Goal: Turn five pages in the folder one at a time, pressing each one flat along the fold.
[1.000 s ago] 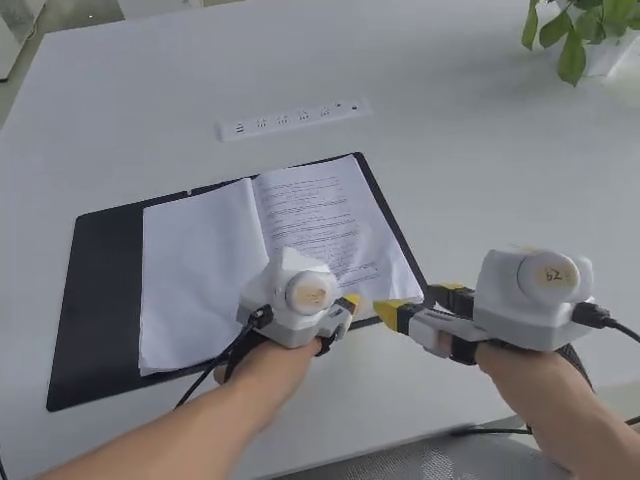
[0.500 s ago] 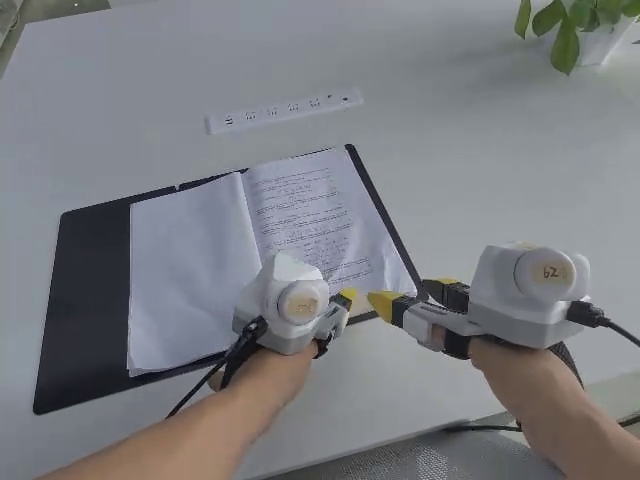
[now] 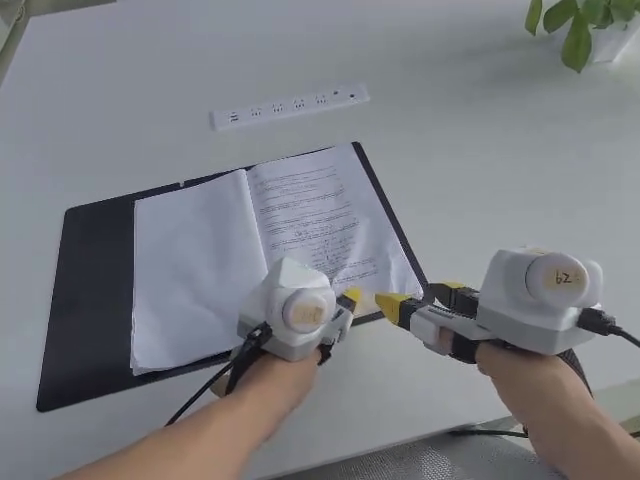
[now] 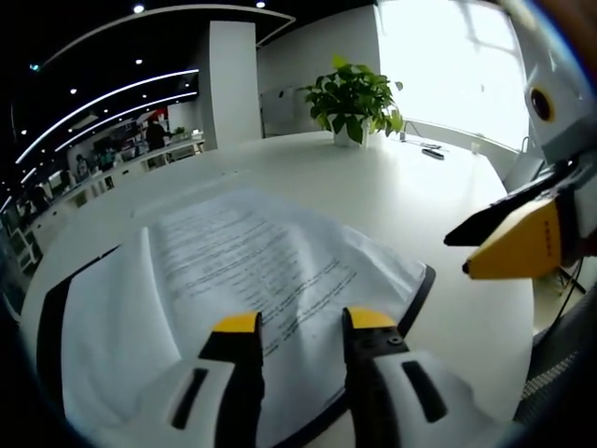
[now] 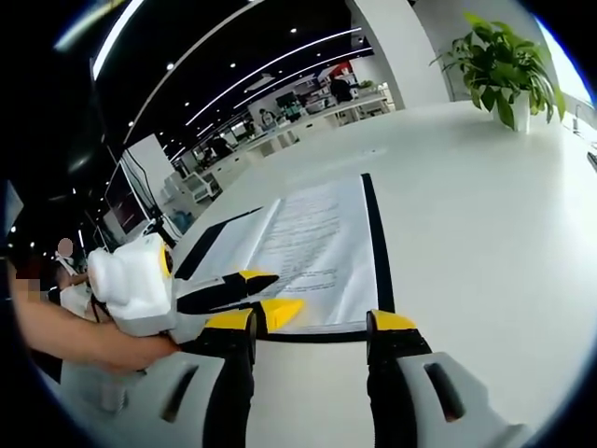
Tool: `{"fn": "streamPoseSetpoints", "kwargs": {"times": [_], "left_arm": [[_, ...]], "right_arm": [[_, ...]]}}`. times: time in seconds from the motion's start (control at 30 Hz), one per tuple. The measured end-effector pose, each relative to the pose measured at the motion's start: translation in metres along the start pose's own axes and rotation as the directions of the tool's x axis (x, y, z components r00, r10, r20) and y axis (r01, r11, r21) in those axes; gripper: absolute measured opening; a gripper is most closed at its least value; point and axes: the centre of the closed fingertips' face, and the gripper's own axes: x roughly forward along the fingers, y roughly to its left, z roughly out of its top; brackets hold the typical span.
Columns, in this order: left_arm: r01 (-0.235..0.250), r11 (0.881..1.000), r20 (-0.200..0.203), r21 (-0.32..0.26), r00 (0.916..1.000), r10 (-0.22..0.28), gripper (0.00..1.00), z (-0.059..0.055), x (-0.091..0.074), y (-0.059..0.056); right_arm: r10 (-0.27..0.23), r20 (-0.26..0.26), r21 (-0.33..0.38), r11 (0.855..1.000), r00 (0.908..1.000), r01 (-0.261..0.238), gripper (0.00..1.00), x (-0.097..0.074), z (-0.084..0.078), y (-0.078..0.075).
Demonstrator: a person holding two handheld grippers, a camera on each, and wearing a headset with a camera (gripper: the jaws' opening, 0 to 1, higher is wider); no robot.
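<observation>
**Folder open on the table, both grippers at its near edge**

Your left gripper [image 4: 303,322] hovers over the near edge of the printed page [image 3: 320,225], its jaws parted with nothing between them. Your right gripper [image 5: 312,322] is likewise spread and empty, over bare table [image 3: 480,150] just beside the folder's near right corner, with its tips close to the left gripper's. The black folder [image 3: 95,300] lies open and flat. A blank page [image 3: 195,265] lies left of the fold and printed text to its right. A power strip [image 3: 290,105] lies beyond the folder, well apart from it. A potted plant [image 3: 575,30] stands at the table's far right corner.
</observation>
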Motion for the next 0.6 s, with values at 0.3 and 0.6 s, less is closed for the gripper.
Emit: {"fn": "streamPoseSetpoints", "kwargs": {"times": [0.3, 0.6], "left_arm": [[-0.002, 1.0, 0.009, 0.003, 1.0, 0.002, 0.26, 0.0015, -0.0006, -0.0011], [-0.019, 0.999, 0.002, 0.048, 0.9998, 0.019, 0.15, 0.0027, -0.0001, 0.002]], "right_arm": [[0.007, -0.007, 0.001, 1.0, 1.0, -0.007, 0.46, 0.0013, -0.0006, 0.0014], [0.009, -0.011, 0.005, 1.0, 0.9999, -0.009, 0.46, 0.0014, -0.0018, 0.0021]]}}
